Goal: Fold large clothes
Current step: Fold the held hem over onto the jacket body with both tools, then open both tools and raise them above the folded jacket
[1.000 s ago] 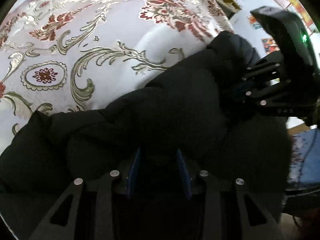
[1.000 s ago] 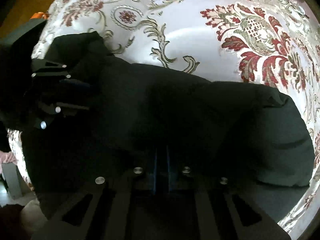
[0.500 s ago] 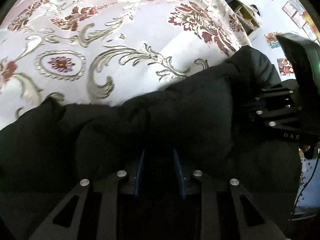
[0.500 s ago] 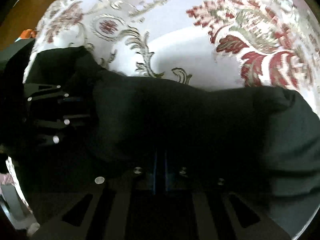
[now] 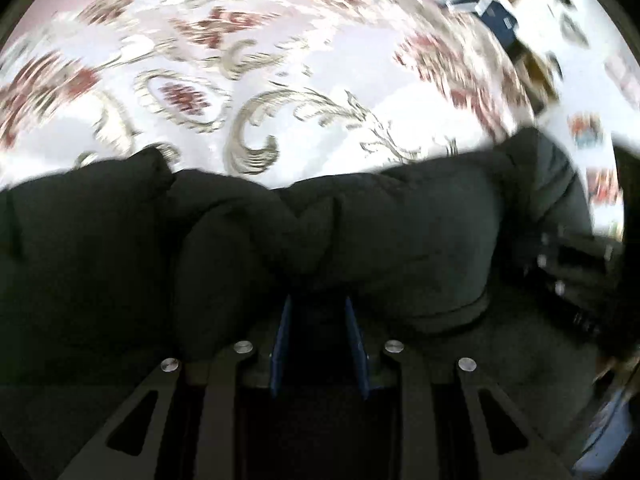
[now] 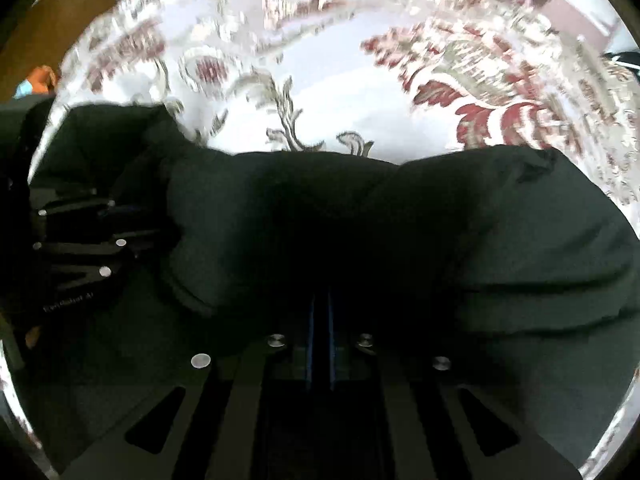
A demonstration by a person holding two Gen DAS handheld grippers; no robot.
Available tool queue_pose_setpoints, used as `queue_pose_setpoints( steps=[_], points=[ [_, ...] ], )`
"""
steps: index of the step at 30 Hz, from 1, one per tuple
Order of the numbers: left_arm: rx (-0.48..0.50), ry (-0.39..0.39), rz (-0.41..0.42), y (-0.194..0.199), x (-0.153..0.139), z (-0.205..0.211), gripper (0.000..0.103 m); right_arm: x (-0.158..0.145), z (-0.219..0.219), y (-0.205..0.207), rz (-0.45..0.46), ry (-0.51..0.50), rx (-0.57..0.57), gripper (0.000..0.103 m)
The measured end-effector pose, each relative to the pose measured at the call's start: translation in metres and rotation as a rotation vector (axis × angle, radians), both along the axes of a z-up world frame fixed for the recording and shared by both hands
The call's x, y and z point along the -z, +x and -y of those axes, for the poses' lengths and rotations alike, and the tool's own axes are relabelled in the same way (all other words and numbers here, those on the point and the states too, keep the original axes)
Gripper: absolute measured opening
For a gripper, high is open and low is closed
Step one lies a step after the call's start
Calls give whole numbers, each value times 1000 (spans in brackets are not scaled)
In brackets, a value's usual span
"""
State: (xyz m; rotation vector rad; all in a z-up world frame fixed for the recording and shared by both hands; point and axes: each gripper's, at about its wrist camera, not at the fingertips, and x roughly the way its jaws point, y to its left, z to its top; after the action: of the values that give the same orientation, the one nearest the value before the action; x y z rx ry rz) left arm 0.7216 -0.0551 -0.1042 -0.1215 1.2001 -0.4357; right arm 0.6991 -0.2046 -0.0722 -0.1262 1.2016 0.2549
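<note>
A black padded jacket [image 5: 400,232] lies bunched on a bedspread [image 5: 280,60] patterned in white, gold and red. My left gripper [image 5: 316,304] points steeply down, its blue pads pinching a thick fold of the jacket. At the right edge of that view the right gripper [image 5: 568,276] grips the same garment. In the right wrist view the jacket [image 6: 500,240] fills the lower half, and my right gripper [image 6: 320,300] is shut, its pads nearly together on a thin layer of the fabric. The left gripper [image 6: 80,240] shows at the left edge, buried in cloth.
The bedspread [image 6: 340,92] stretches beyond the jacket. A dark blue box [image 5: 496,16] and a floor with coloured pictures [image 5: 588,132] lie past the bed's right edge. A wooden surface [image 6: 52,20] shows at the far left.
Both grippers have shifted and tilted with the jacket in them, and its upper edge now runs nearly level across both views. The left pads have drawn a little closer together.
</note>
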Motion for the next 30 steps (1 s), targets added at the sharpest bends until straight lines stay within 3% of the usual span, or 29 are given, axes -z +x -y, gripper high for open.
queue_pose_setpoints(
  steps=[3, 5, 8, 10, 12, 18, 20, 22, 26, 30],
  points=[
    [-99, -33, 31, -15, -16, -22, 30, -19, 12, -23, 87, 55, 12, 13],
    [-144, -25, 87, -27, -31, -28, 37, -37, 16, -29, 133, 79, 20, 40],
    [-183, -10, 185, -47, -51, -31, 54, -57, 20, -48, 211, 23, 33, 58],
    [-207, -11, 240, -52, -66, -37, 62, -67, 24, -66, 284, -13, 45, 60],
    [-233, -10, 275, -58, -80, -38, 78, -78, 28, -72, 324, -15, 69, 62],
    [-315, 19, 380, -97, -111, -47, 96, -122, 47, -99, 444, 14, 141, 84],
    [-326, 29, 415, -110, -120, -49, 98, -132, 51, -110, 478, 26, 160, 94],
    [-331, 31, 455, -123, -128, -50, 100, -142, 53, -120, 521, 26, 169, 98],
    [-355, 10, 534, -152, -146, -53, 103, -157, 52, -139, 590, 33, 171, 101],
    [-380, 61, 631, -182, -167, -48, 103, -171, 48, -163, 650, 59, 151, 101]
  ],
)
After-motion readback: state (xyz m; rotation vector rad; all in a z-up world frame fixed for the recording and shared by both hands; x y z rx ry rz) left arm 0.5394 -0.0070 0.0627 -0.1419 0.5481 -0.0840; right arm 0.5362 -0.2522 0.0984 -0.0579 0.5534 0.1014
